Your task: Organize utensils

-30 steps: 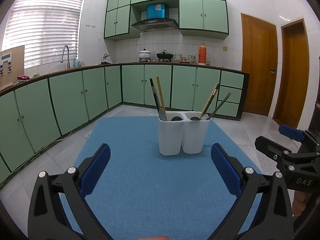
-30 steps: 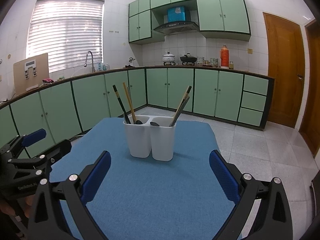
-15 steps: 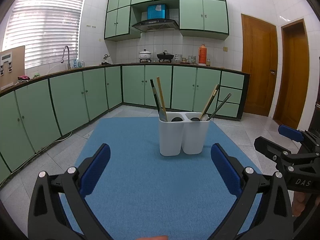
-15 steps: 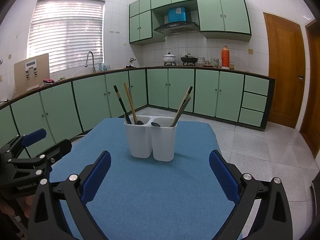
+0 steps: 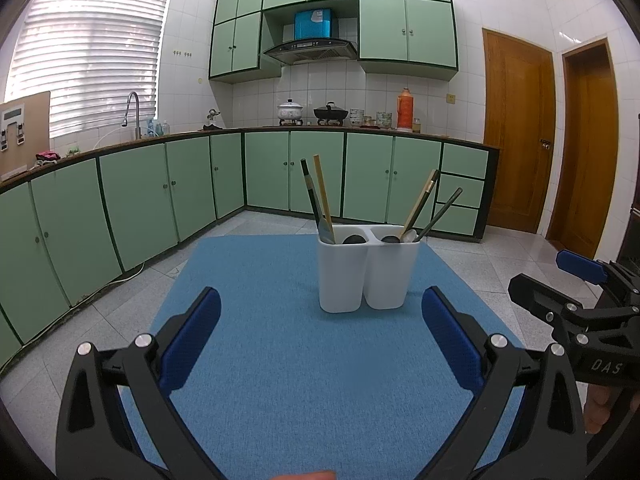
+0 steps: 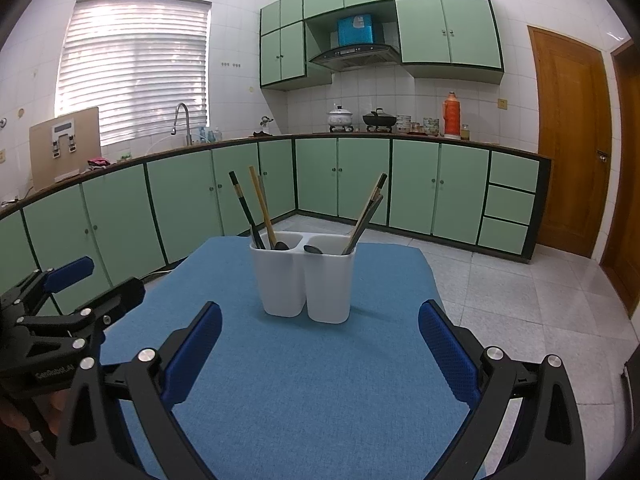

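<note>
A holder with two cups stands on a mat, far from both claws.

The holder (image 5: 366, 272) sits near the middle of the mat (image 5: 280, 360), and the mat lies on the worktop. Two sticks (image 5: 318, 196) lean left in the left cup (a spoon sits in there too), and two more sticks (image 5: 430, 204) lean right in the right cup. The left claw (image 5: 320, 340) is in front of the holder, and the right claw (image 6: 320, 344) is beside it on the right.

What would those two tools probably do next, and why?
Probably the right tool eases forward toward the white holder: both it and the left tool are open, holding nothing, short of it, while chopsticks and spoons stand mixed in both compartments.
</note>
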A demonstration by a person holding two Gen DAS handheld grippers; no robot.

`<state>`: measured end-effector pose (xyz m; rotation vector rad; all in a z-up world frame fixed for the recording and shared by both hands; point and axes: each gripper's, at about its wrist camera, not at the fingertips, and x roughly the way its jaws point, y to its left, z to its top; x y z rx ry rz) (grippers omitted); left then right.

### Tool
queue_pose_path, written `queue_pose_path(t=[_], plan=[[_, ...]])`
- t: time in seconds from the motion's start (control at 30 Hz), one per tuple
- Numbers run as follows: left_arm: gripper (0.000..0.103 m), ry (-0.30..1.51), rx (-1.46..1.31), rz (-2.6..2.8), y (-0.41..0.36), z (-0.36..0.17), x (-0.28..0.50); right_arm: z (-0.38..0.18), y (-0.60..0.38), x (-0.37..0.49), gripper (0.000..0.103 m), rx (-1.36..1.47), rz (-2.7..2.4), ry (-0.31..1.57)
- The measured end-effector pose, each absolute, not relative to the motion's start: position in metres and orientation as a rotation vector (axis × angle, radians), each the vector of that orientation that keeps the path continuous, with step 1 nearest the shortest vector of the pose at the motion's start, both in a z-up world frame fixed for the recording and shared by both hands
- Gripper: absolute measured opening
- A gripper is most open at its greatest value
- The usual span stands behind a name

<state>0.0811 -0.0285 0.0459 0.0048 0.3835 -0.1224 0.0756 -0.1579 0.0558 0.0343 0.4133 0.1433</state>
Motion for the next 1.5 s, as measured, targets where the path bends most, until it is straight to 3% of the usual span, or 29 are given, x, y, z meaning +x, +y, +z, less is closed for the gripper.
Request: queue_pose_path(t=[1.5], plan=[[0.098,0.378,0.009,-0.118,-0.0279,0.0494,0.0807,0.0553,-0.1575,0.0756,0.097,0.033,0.143,0.414]])
